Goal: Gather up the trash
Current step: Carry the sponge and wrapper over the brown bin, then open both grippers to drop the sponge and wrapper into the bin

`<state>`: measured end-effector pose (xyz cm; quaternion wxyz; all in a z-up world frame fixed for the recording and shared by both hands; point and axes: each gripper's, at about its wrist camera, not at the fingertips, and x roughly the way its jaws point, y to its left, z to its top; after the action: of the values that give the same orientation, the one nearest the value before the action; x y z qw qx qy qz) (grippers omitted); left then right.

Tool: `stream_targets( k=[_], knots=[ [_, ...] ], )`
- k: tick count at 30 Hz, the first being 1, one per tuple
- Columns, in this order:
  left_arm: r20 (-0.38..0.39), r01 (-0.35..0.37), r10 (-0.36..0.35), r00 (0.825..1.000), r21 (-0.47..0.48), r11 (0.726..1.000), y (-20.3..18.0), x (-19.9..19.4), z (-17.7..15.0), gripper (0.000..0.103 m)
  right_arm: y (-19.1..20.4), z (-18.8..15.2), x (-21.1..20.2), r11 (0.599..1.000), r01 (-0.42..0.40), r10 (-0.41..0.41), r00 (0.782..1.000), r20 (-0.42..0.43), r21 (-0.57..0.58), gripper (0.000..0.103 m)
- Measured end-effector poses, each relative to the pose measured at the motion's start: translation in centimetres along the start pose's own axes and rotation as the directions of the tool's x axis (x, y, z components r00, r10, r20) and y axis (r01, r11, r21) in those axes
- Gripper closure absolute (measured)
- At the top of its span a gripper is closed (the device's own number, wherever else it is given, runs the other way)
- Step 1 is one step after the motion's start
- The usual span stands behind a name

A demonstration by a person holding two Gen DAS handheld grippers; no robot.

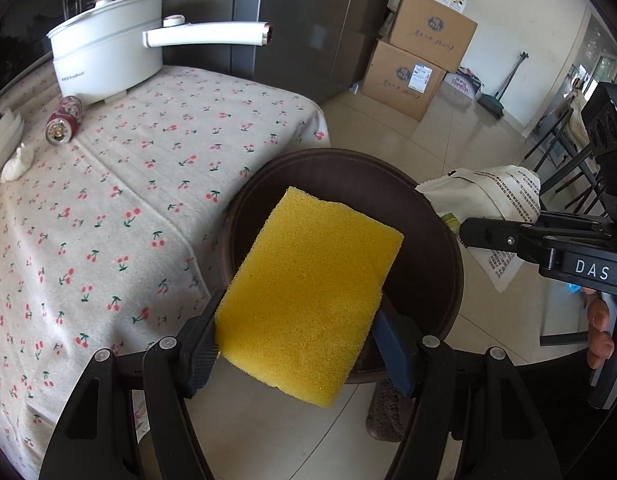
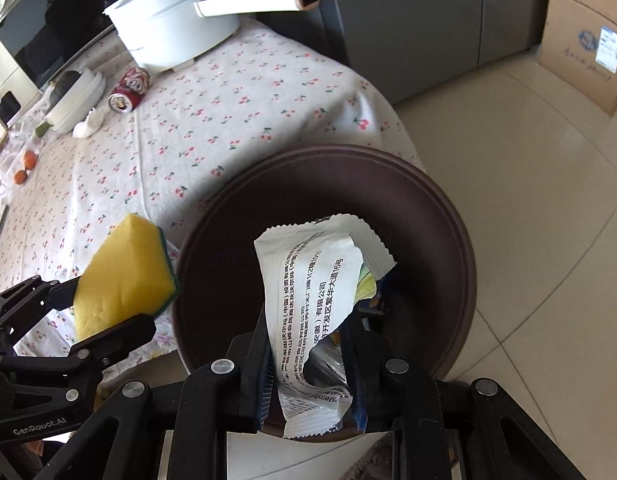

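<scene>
My left gripper (image 1: pixel 298 344) is shut on a yellow sponge (image 1: pixel 308 292) with a green scrub side, held tilted over the near rim of a round dark brown bin (image 1: pixel 348 156) that stands on the floor beside the table. In the right wrist view the sponge (image 2: pixel 124 276) and left gripper (image 2: pixel 96 312) hang at the bin's (image 2: pixel 460 240) left edge. My right gripper (image 2: pixel 312 360) is shut on a crumpled white printed wrapper (image 2: pixel 308 280) above the bin's opening. From the left wrist view the wrapper (image 1: pixel 488 196) and right gripper (image 1: pixel 488 236) sit at the bin's right side.
A cherry-print tablecloth (image 1: pixel 128 208) covers the table left of the bin. On it lie a red can (image 2: pixel 128 88) on its side, a crumpled white tissue (image 2: pixel 88 124) and a white long-handled pot (image 2: pixel 172 24). Cardboard boxes (image 1: pixel 420 60) and a grey fridge (image 1: pixel 300 20) stand on the tiled floor behind.
</scene>
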<state>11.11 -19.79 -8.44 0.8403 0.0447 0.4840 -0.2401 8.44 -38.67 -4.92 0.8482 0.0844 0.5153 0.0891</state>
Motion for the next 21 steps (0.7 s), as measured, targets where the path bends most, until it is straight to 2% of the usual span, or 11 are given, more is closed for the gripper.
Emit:
stream_targets(
  k=[4, 8, 11, 15, 21],
  knots=[
    [0.02, 0.028, -0.028, 0.999, 0.001, 1.0, -0.3, 1.2, 0.8, 0.029, -1.2, 0.2, -0.1, 1.0, 0.011, -0.011, 1.0, -0.001, 0.028, 0.073],
    [0.02, -0.024, 0.023, 1.0, 0.004, 1.0, -0.1, 1.7, 1.5, 0.013, -1.2, 0.6, 0.1, 1.0, 0.024, -0.024, 1.0, 0.0, 0.017, 0.073],
    [0.024, -0.052, 0.052, 0.998, -0.012, 0.999, 0.4, 1.4, 1.7, 0.011, -1.6, 0.4, -0.1, 0.999, 0.024, -0.024, 1.0, -0.001, 0.034, 0.073],
    [0.037, -0.043, 0.045, 0.998, -0.044, 0.998, 1.4, 0.4, 1.3, 0.001, -2.2, 0.3, -0.4, 0.999, 0.031, -0.032, 0.999, 0.005, 0.043, 0.073],
    [0.046, -0.05, 0.052, 0.998, -0.034, 0.998, 2.2, -0.9, 0.4, 0.0, -2.1, 0.2, 0.1, 0.998, 0.034, -0.033, 0.999, -0.012, 0.054, 0.073]
  ],
)
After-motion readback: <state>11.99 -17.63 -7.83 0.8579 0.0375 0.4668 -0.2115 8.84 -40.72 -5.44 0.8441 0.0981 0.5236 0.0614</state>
